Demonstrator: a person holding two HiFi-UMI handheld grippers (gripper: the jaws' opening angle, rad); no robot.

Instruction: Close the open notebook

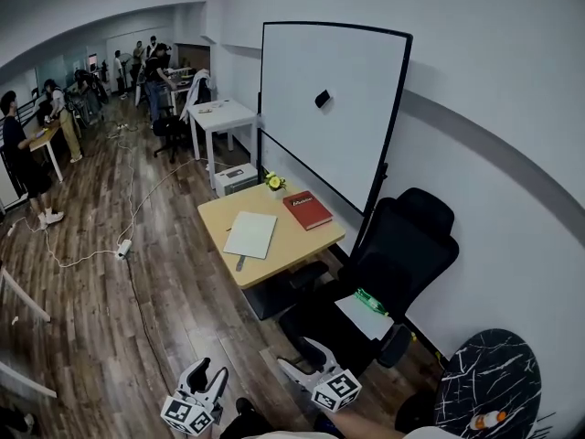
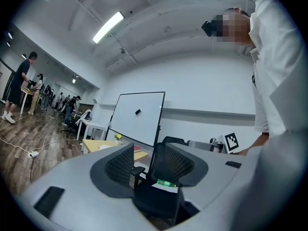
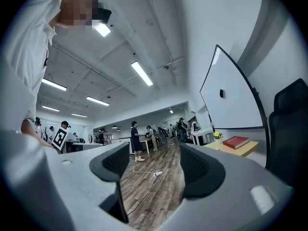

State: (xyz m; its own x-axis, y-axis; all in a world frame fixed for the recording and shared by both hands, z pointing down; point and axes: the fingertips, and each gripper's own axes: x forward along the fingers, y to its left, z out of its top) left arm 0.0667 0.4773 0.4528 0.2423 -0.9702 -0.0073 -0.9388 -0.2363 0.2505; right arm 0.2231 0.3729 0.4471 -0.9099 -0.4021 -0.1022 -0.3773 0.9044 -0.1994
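Notebook (image 1: pixel 250 234) flat on desk (image 1: pixel 294 245)

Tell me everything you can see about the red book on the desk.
The red book looks like a closed hardback with a small pale title, too small to read. It lies flat on the light wooden desk, at its far right corner near the whiteboard. Nothing rests on it.

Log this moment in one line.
left gripper: open, empty | right gripper: open, empty | notebook: on desk, untouched, far from both
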